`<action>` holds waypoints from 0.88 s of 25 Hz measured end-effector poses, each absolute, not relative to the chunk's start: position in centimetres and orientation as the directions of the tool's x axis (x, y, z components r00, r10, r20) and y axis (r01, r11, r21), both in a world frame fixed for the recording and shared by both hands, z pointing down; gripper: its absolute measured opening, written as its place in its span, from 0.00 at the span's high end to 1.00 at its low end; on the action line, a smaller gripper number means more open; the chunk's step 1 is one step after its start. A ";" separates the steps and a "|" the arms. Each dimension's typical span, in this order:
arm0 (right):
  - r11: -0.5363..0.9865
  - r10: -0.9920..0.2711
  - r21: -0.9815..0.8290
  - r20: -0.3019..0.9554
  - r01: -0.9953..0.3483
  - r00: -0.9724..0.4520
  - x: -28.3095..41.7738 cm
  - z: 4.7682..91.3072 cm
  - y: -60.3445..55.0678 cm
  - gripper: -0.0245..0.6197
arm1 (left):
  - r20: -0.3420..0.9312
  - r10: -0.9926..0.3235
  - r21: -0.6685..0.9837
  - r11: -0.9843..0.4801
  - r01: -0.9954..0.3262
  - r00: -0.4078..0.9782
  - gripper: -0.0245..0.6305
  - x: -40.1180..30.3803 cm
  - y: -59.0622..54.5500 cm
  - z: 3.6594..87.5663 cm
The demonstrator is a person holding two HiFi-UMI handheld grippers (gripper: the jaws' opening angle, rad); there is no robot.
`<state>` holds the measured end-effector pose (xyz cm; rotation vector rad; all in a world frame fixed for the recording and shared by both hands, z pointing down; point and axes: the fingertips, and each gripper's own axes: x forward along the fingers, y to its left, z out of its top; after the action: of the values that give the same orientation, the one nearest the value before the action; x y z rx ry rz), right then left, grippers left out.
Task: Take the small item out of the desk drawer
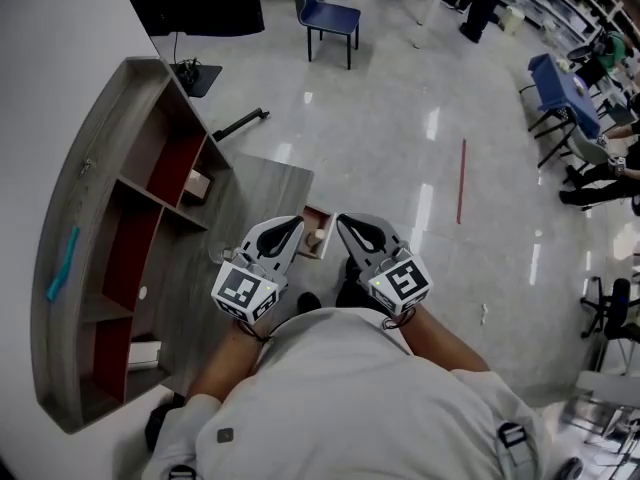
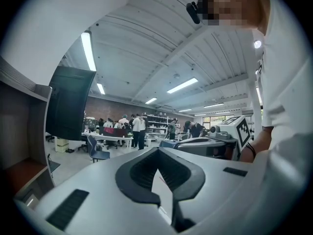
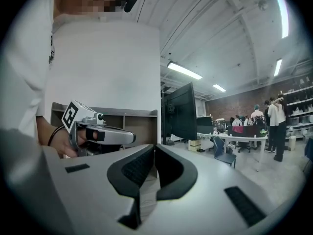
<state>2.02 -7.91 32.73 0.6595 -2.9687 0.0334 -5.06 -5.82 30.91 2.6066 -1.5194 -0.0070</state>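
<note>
1. Left gripper: I hold the left gripper (image 1: pixel 292 230) close to my body, pointing about level across the grey wood-grain desktop (image 1: pixel 262 183). In the left gripper view its two black-padded jaws meet at the tips (image 2: pixel 159 148). They are closed, with nothing between them.

2. Right gripper: I hold the right gripper (image 1: pixel 347 226) just beside the left one, at much the same height. In the right gripper view its jaws are also closed tip to tip (image 3: pixel 154 145) and grip nothing.

3. Task item: the small pale rounded item (image 1: pixel 314 236) lies inside the small open wooden drawer (image 1: pixel 326 218) at the near edge of the desktop. In the head view the drawer sits between the two sets of jaw tips. The left tips overlap its left edge in the picture, and I cannot tell whether they touch it. Neither gripper holds the item.

4. Surroundings: a grey wooden shelf unit with red-lined compartments (image 1: pixel 110 148) stands along the far side of the desktop. A turquoise strip-shaped object (image 1: pixel 62 263) lies on its top board. A small light-brown box (image 1: pixel 196 185) sits in one compartment. A blue chair (image 1: pixel 328 13) stands on the glossy floor beyond.
</note>
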 end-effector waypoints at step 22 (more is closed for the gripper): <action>0.995 -0.073 -0.044 0.245 -0.087 -0.967 -5.8 38.4 -13.6 0.92 | 0.153 -0.963 0.173 -0.194 -0.966 0.221 0.94 -10.5 -9.0 35.7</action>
<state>-5.83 -13.64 38.38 0.1179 -2.8928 0.0795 -10.50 -9.02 35.70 2.2627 -1.8278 0.0147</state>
